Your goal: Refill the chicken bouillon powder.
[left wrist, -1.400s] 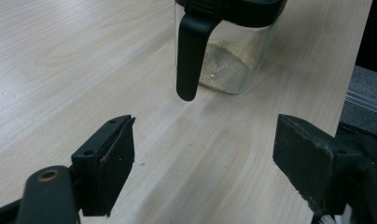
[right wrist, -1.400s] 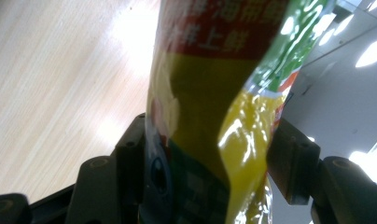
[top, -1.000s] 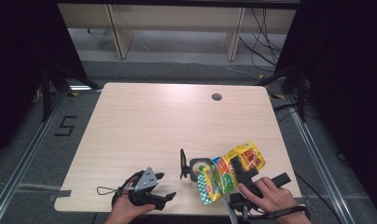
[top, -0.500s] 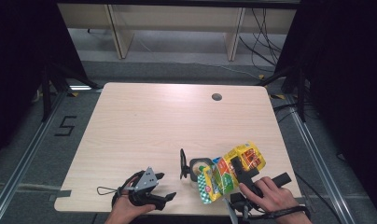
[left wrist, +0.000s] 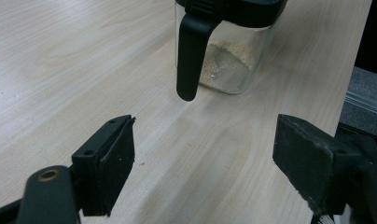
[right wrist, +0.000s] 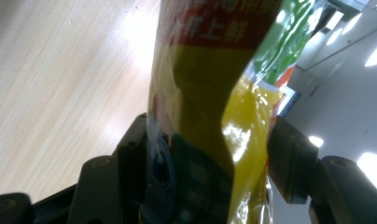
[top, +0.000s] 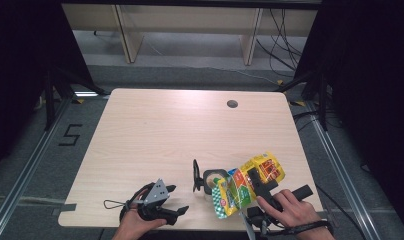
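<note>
Pouring from the bag into the glass jar, low in the frame

The left gripper [top: 165, 207] rests at the lower left of the desk [top: 165, 130], jaws released and empty. At lower centre stands the glass jar [top: 212, 180], lid flipped up, a little powder inside. To its right, the right gripper [top: 257, 182] has its jaws clenched on the yellow-green bag [top: 247, 182], tilted over the jar. Best to keep the bag's low corner above the opening and tip slowly; the free gripper could steady the jar.
</note>
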The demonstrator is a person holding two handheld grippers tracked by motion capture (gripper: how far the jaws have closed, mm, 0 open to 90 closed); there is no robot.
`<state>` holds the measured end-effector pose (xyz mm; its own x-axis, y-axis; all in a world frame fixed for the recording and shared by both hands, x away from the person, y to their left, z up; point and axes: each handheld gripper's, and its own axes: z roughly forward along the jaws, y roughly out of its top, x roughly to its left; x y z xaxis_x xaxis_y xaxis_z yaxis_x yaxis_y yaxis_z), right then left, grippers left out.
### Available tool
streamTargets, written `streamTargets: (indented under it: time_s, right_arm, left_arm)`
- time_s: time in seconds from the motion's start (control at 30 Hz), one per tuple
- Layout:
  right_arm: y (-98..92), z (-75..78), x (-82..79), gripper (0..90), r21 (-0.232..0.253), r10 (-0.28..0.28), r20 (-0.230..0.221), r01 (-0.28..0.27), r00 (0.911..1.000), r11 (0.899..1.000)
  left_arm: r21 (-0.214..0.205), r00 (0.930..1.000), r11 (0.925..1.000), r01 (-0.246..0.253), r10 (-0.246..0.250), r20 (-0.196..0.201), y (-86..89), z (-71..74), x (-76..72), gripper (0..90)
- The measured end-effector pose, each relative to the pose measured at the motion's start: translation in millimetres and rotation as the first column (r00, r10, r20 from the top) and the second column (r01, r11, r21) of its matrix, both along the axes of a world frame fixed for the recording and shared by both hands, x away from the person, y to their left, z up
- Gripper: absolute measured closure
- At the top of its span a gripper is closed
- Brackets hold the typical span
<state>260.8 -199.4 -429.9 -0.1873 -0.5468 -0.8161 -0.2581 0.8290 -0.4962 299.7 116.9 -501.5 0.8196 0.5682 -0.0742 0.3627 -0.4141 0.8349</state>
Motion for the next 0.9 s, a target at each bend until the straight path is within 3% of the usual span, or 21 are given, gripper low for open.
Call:
streamTargets:
  time_s: [0.27,0.3,0.37,0.43,0.5,0.53,0.6,0.63,0.67,0.7,0.73,0.77,0.87,0.9]
  right_arm:
    - [0.1,1.6,-1.8,42.1,-0.006,0.004,0.015,-0.003,0.9999,1.000]
    - [1.0,3.0,-0.3,42.1,-0.036,0.022,0.017,-0.022,0.9996,0.999]
    - [0.8,1.3,0.5,42.1,-0.033,0.037,0.018,-0.037,0.9991,0.999]
    - [1.4,-1.0,-0.6,42.2,-0.001,0.004,-0.009,-0.004,1.0000,1.000]
    - [1.9,-0.4,1.0,42.3,-0.027,0.044,0.013,-0.044,0.9989,0.999]
    - [2.7,0.9,0.7,42.3,-0.033,0.030,-0.007,-0.030,0.9995,0.999]
    - [2.1,-0.4,-1.6,42.3,-0.006,0.009,0.004,-0.009,1.0000,1.000]
    - [2.7,1.2,-0.1,42.3,-0.034,0.031,0.005,-0.031,0.9995,0.999]
    - [2.1,-0.8,-1.8,42.3,-0.004,0.008,0.003,-0.008,1.0000,1.000]
    - [1.7,-1.4,-1.0,42.3,0.001,0.023,0.008,-0.023,0.9997,1.000]
    - [2.2,0.2,0.3,42.3,-0.027,0.044,0.013,-0.043,0.9990,0.999]
    - [1.7,-1.5,-1.2,42.3,0.002,0.026,0.012,-0.026,0.9996,1.000]
    - [2.3,1.9,-3.2,42.4,-0.005,0.027,0.018,-0.026,0.9995,1.000]
    - [2.9,4.8,-1.7,42.4,-0.038,0.042,0.010,-0.042,0.9991,0.998]
  left_arm:
    - [0.003,1.0000,1.0000,0.006,-0.006,0.003,0.1,-0.6,0.8,20.3]
    - [0.002,1.0000,1.0000,0.006,-0.006,0.001,0.1,-0.6,0.9,20.3]
    - [0.008,1.0000,0.9999,0.007,-0.007,0.002,0.3,-0.2,0.4,20.3]
    - [0.003,1.0000,1.0000,0.009,-0.009,0.002,0.0,-0.7,1.0,20.3]
    - [0.003,1.0000,1.0000,0.008,-0.008,0.002,0.0,-0.7,0.9,20.2]
    - [0.005,1.0000,0.9999,0.010,-0.010,0.002,0.2,-0.6,0.8,20.3]
    - [0.003,1.0000,1.0000,0.007,-0.007,0.002,0.1,-0.7,0.9,20.3]
    - [0.003,1.0000,1.0000,0.007,-0.007,0.002,0.0,-0.7,0.9,20.3]
    - [0.009,1.0000,0.9999,0.007,-0.007,0.002,0.3,-0.1,0.4,20.3]
    - [0.010,0.9999,0.9999,0.010,-0.010,0.004,0.3,-0.1,0.4,20.3]
    - [0.012,0.9999,0.9999,0.012,-0.012,0.005,0.4,-0.1,0.7,20.3]
    - [0.000,1.0000,1.0000,0.007,-0.007,0.001,-0.4,-0.8,0.5,20.3]
    - [0.010,0.9999,0.9998,0.015,-0.015,0.005,0.1,-0.3,0.7,20.3]
    - [0.008,0.9999,0.9999,0.014,-0.014,0.005,0.0,-0.3,0.6,20.3]
